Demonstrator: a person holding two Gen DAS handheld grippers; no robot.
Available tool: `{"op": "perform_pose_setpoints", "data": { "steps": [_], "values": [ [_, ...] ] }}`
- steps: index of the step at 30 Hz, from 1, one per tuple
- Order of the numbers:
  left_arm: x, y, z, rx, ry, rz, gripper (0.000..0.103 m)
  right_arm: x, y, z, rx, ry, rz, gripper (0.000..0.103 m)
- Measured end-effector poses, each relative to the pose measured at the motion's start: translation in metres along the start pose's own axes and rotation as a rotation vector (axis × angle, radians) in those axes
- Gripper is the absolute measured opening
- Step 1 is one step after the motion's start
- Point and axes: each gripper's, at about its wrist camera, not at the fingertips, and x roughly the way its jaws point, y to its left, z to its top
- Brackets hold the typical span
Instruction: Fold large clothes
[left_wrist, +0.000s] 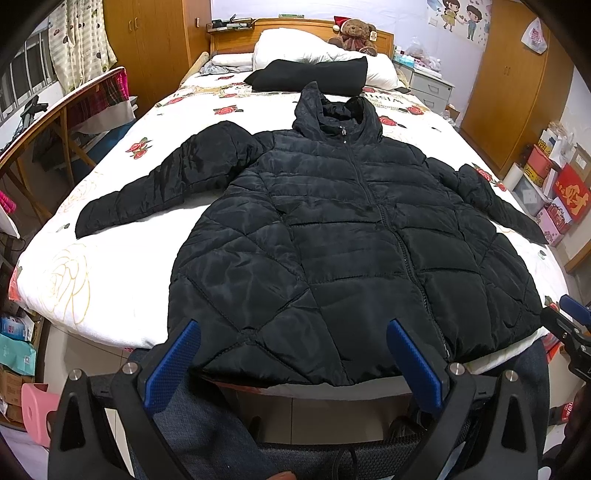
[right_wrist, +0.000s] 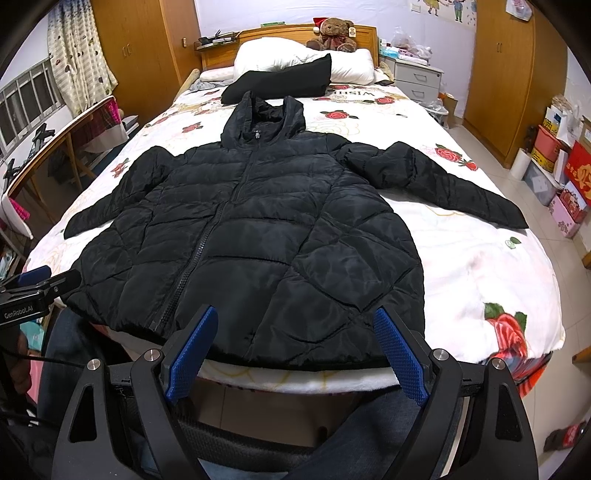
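Note:
A black quilted hooded jacket (left_wrist: 332, 236) lies flat and zipped on the bed, front up, both sleeves spread outward, hood toward the pillows. It also shows in the right wrist view (right_wrist: 258, 236). My left gripper (left_wrist: 293, 328) is open and empty, hovering just before the jacket's hem at the foot of the bed. My right gripper (right_wrist: 295, 317) is open and empty, also just before the hem, further right. The right gripper's tip shows in the left wrist view (left_wrist: 569, 317); the left one shows at the left edge of the right wrist view (right_wrist: 33, 284).
The bed has a white rose-print cover (left_wrist: 110, 266). A folded black garment (left_wrist: 314, 75), white pillows (left_wrist: 295, 46) and a teddy bear (left_wrist: 356, 35) sit at the head. A wooden table (left_wrist: 55, 122) stands left; boxes (left_wrist: 554, 192) and a nightstand (left_wrist: 430, 86) stand right.

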Motion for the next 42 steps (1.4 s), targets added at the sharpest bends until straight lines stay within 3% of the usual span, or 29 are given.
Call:
{"op": "perform_pose_setpoints", "data": {
  "steps": [42],
  "values": [
    [0.0002, -0.0049, -0.0017, 0.007, -0.003, 0.003, 0.102, 0.0061, 0.0059, -0.0024, -0.009, 0.004, 0.004, 0.087]
  ]
}}
